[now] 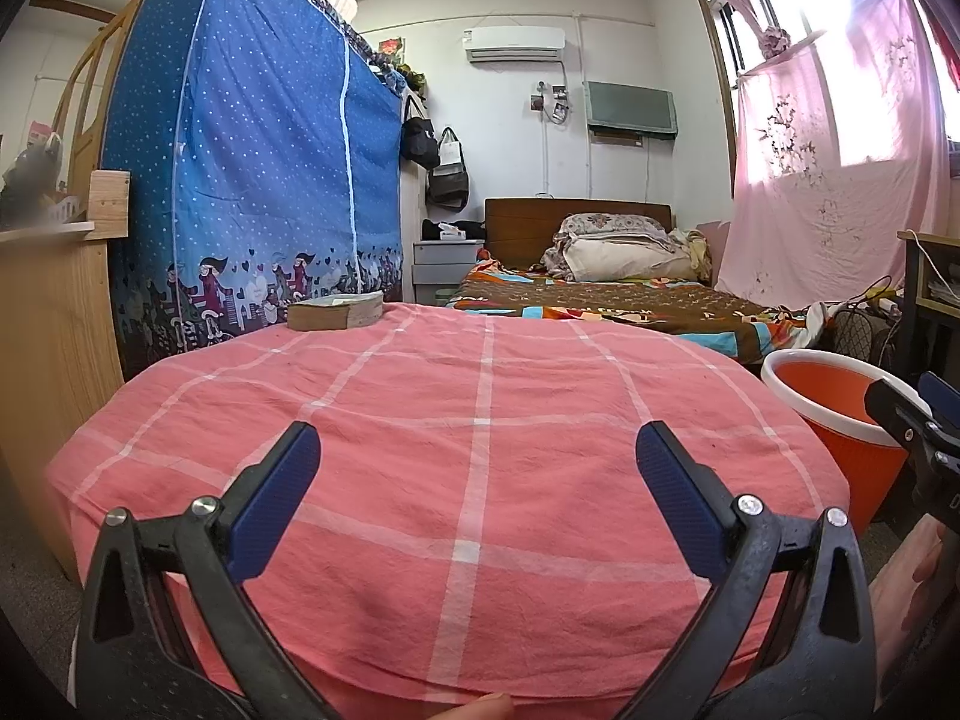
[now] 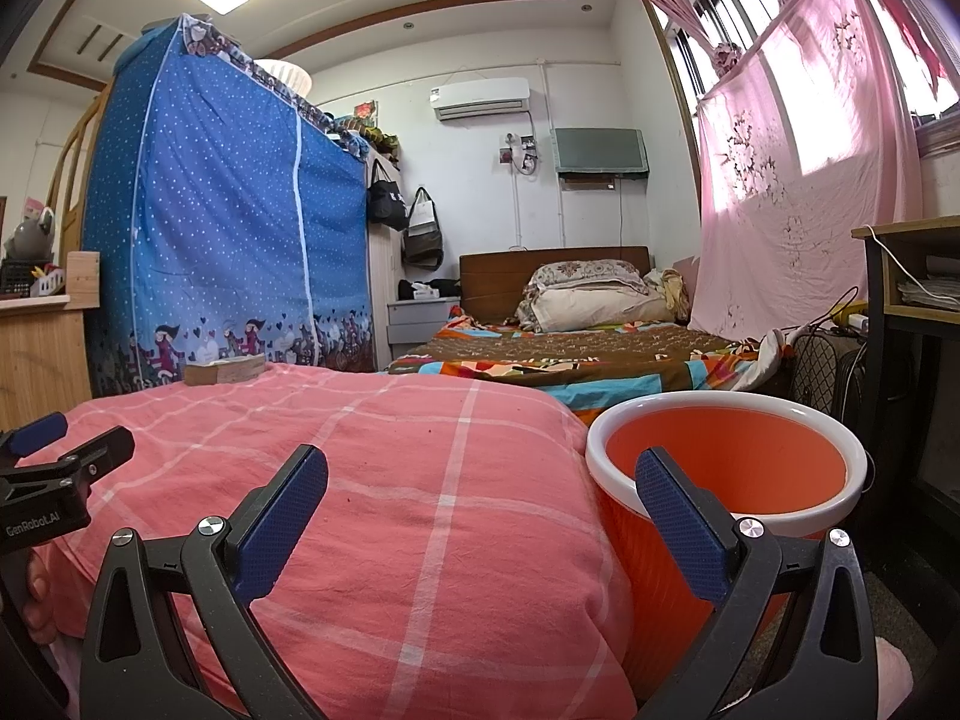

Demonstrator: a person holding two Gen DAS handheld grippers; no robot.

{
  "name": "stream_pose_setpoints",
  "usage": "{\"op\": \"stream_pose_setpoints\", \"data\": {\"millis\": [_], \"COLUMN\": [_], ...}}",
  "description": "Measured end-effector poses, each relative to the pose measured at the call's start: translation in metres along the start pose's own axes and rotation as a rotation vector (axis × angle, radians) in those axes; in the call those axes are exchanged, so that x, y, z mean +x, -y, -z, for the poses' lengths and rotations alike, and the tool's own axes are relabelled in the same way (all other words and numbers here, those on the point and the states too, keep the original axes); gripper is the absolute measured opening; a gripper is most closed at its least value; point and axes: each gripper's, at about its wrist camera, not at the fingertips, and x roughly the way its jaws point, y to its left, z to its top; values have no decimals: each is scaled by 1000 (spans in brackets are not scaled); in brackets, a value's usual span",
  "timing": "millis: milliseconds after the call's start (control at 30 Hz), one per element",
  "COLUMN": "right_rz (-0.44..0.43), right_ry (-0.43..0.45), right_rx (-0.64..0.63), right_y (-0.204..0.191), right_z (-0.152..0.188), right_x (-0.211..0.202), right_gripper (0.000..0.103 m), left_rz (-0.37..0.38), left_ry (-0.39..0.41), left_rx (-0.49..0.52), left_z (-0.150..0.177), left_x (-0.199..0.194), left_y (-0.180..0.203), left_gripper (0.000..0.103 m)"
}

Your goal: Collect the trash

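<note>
An orange bin with a white rim (image 2: pixel 726 468) stands on the floor at the right edge of a table covered by a pink checked cloth (image 2: pixel 390 480); it also shows in the left wrist view (image 1: pixel 834 414). My left gripper (image 1: pixel 479 468) is open and empty above the near part of the cloth (image 1: pixel 480 408). My right gripper (image 2: pixel 480 489) is open and empty, its right finger in front of the bin, its left over the cloth. No loose trash shows on the cloth. Each gripper shows at the edge of the other's view, left (image 2: pixel 54 456) and right (image 1: pixel 912 414).
A thick book (image 1: pixel 336 311) lies at the cloth's far left corner. A blue fabric wardrobe (image 1: pixel 252 168) stands behind, a wooden shelf (image 1: pixel 54 324) at left. A bed (image 1: pixel 600 300) lies beyond. A desk with cables (image 2: pixel 900 312) is at right.
</note>
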Motion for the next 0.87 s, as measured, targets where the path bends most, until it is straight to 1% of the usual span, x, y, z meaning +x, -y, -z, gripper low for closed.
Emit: {"op": "stream_pose_setpoints", "data": {"millis": [233,467,867], "right_rz": [0,0,-1], "right_ry": [0,-1,-6], "right_rx": [0,0,1], "right_y": [0,0,-1], "right_z": [0,-1,2], "right_x": [0,0,0], "right_gripper": [103,103,103], "left_rz": [29,29,10], "left_ry": [8,31,24], "left_rx": [-11,33,26], "left_z": [0,1,-1], "left_x": [-1,-7,-4], "left_y": [-3,3,1], "left_gripper": [103,103,103]}}
